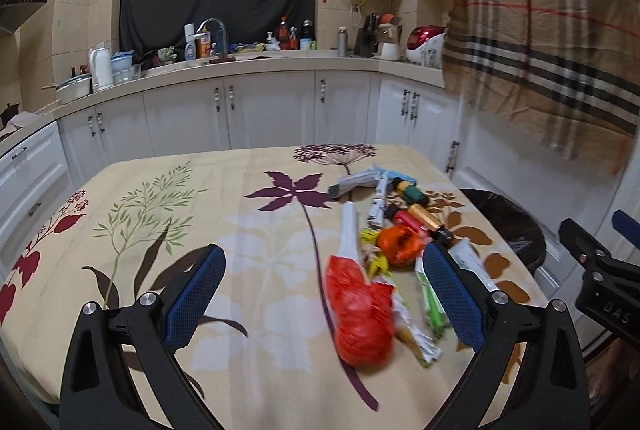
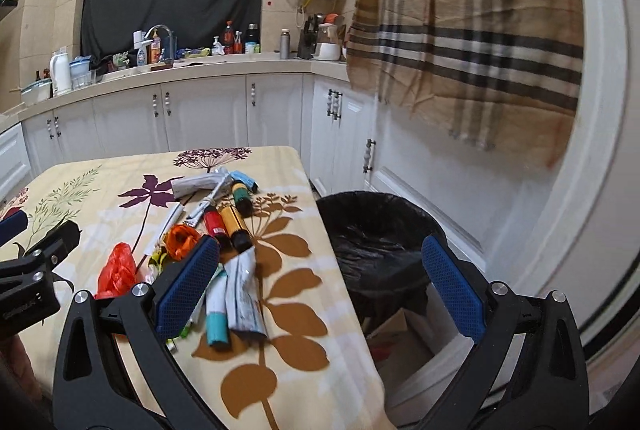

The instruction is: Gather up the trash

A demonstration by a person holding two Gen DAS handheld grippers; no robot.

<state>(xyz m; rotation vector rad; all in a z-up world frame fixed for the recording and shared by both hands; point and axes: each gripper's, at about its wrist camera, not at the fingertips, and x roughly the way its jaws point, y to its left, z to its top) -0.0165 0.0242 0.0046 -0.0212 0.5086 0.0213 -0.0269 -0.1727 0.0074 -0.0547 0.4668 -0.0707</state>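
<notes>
A kitchen with white cabinets and a checked cloth (image 2: 472, 29) hanging at the right surrounds the surface (image 1: 200, 230), which has a cream floral cover. Beside its right edge stands a bin (image 2: 384, 242) lined with a black bag; the inside is dark and I cannot tell what it contains. Below the bin something like cardboard shows, partly hidden.

The trash lies in a loose heap on the right part of the surface, near the bin: a red plastic bag (image 1: 360, 314), an orange crumpled wrapper (image 1: 400, 244), squeezed tubes (image 2: 244, 290), and small red (image 2: 214, 224), yellow (image 2: 236, 226) and green (image 2: 242, 193) bottles lying side by side. Some green and yellow wrappers are blurred and half covered.

The left tongs (image 1: 324, 294) hover over the heap with jaws wide apart, holding nothing. The right tongs (image 2: 320, 282) are also spread apart and empty, between the surface edge and the bin.
</notes>
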